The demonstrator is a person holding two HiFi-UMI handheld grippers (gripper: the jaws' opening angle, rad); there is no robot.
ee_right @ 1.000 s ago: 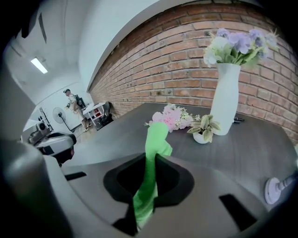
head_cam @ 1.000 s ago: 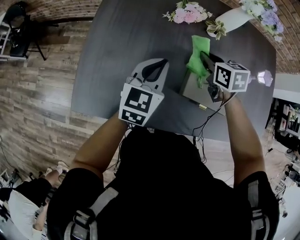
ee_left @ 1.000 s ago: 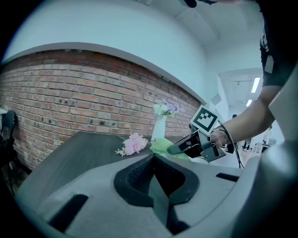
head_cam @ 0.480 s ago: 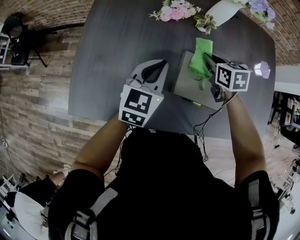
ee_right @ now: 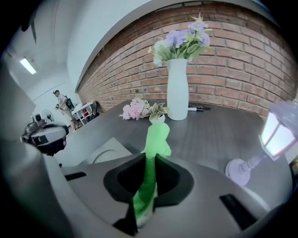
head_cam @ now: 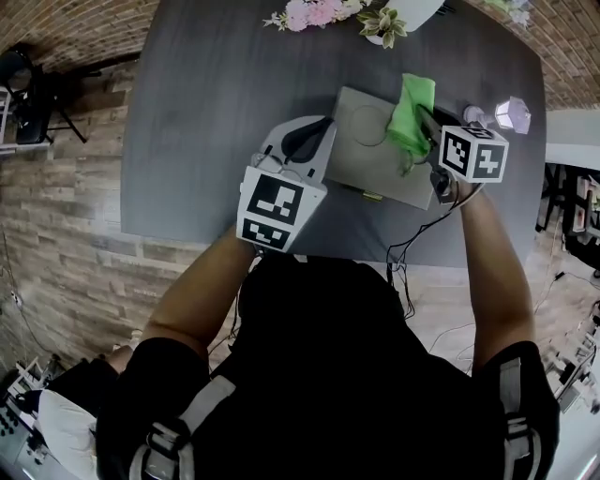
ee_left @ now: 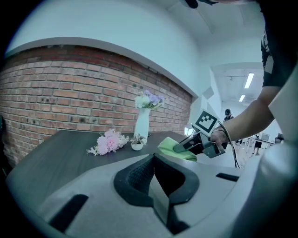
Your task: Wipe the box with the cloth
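A flat grey box (head_cam: 367, 150) lies on the dark grey desk (head_cam: 220, 103), turned slightly askew, its near long side close to the desk's front edge. Left of the box the desk top is bare out to its far-left corner. Beyond the box, along the far edge, stand a bunch of pink flowers (head_cam: 307, 13) and a white vase (head_cam: 410, 9). A small white lantern-shaped lamp (head_cam: 512, 113) sits near the right edge, just beside the right hand-held gripper (head_cam: 424, 120).

A bright green cloth (head_cam: 412, 108) is draped over the box's far-right part, and its tip reaches past the box's far edge. In the right gripper view, the right hand-held gripper's jaws are clamped on the cloth, which runs up between them as a narrow band. The box's lid shows low at the left of that view. The right forearm reaches straight ahead, and thin cables hang from the gripper over the desk's front edge.

The left hand-held gripper (head_cam: 315, 134) is held at the box's left side with its tip against the near-left corner; whether it touches cannot be told. In the left gripper view, its jaws are pressed together with nothing between them.

The desk stands on a wood-plank floor (head_cam: 66, 216), with a red brick wall (ee_left: 70, 90) behind it.
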